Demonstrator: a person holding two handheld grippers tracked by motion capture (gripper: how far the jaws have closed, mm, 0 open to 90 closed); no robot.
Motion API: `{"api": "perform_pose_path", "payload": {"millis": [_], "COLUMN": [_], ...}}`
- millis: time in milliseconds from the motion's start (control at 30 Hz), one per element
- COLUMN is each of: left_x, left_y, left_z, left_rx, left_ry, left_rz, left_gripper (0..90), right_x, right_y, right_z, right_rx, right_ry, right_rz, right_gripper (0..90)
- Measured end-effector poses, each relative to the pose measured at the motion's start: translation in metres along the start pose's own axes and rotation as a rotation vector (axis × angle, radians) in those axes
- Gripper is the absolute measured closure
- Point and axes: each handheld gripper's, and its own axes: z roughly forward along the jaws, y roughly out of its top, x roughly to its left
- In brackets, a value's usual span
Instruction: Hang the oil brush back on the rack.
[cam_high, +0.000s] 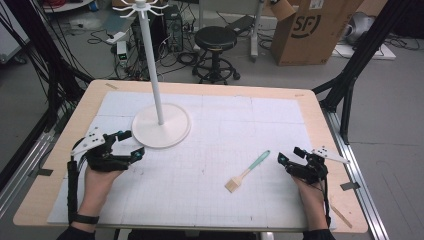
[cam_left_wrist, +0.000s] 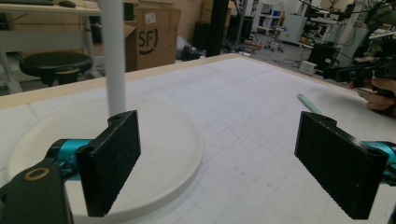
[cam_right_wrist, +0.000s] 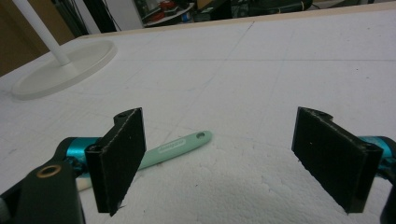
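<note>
Your right gripper (cam_high: 289, 156) sits at the near right of the white mat (cam_high: 260, 130), jaws spread wide with nothing between them (its own view shows both black pads well apart, bare mat in the gap). Your left gripper (cam_high: 131, 143) sits at the near left, likewise released, jaws wide and empty. The brush (cam_high: 247, 172) lies flat on the mat just left of your right gripper, apart from it: bristle end nearer you, mint-green handle running away toward the far right. In the right gripper view the handle (cam_right_wrist: 175, 145) passes behind the left pad, its hanging hole clear of the jaws. Just beyond your left gripper stands the white stand (cam_high: 161, 125), its round base flat on the mat and its pole upright; in the left gripper view the base (cam_left_wrist: 163, 135) lies directly ahead of the left pad, not touching as far as can be told. Beyond the far table edge stand a black stool (cam_high: 215, 40) and a cardboard box (cam_high: 310, 30).
</note>
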Motion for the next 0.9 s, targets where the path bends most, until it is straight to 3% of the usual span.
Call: {"api": "perform_pose_path", "payload": {"millis": [133, 233, 267, 900], "left_x": [-0.013, -0.019, -0.025, -0.079], "left_y": [0.007, 0.009, 0.011, 0.009], "left_z": [0.027, 0.038, 0.049, 0.139], "left_rx": [0.044, 0.059, 0.090, 0.226], "left_ry": [-0.050, -0.067, -0.077, -0.183], "left_rz": [0.018, 0.028, 0.039, 0.054], "left_gripper": [15.1, 15.1, 15.1, 17.1], "right_x": [-0.001, -0.001, -0.001, -0.001], "right_y": [0.000, 0.000, 0.000, 0.000], "right_z": [0.000, 0.000, 0.000, 0.000], "right_rx": [-0.002, 0.000, 0.000, -0.001], "right_ry": [0.001, 0.001, 0.001, -0.007], "right_rz": [-0.002, 0.000, 0.000, 0.009], "right_gripper": [16.8, 16.7, 16.8, 16.8]}}
